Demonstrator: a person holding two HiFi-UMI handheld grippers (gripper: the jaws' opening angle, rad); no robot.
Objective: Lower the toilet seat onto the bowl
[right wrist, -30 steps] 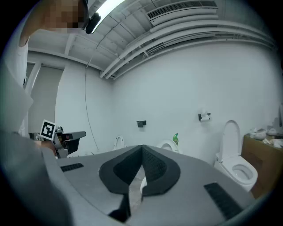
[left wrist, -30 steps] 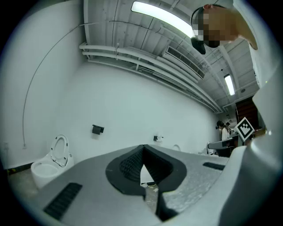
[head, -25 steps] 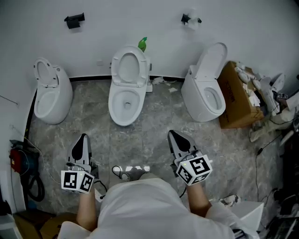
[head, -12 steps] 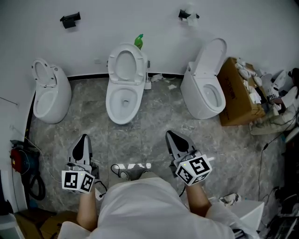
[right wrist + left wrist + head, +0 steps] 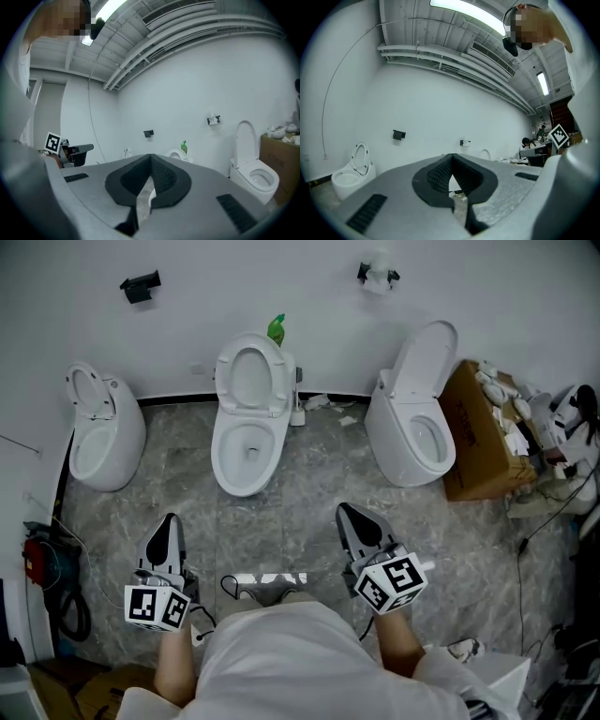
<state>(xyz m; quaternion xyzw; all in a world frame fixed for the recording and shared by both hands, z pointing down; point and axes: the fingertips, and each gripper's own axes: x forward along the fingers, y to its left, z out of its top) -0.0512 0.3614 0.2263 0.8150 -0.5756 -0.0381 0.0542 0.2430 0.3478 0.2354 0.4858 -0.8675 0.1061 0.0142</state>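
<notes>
Both tools are idle: the left gripper (image 5: 170, 517) and the right gripper (image 5: 345, 509) each have their jaws pressed together at the tips with nothing between them, and both point toward the far wall. The toilet seat (image 5: 251, 377) stands raised over its bowl (image 5: 244, 454), well ahead of the 2 grippers and between their lines, a little nearer the left one's.

The risks, as I judge them: 3 toilets stand ahead, and the left toilet (image 5: 98, 432), out beyond the left gripper, also has a ring up, so the wrong one could be taken. Closed jaws can only push, and a nudge past the balance point could let the seat drop and slam onto the bowl. Reaching too deep could tip the green bottle (image 5: 276, 329) just behind it.

The seat is near upright and leans back toward the wall, with its open face turned to the grippers. Its long axis runs from the hinge up to the free edge, which points up and away from them
</notes>
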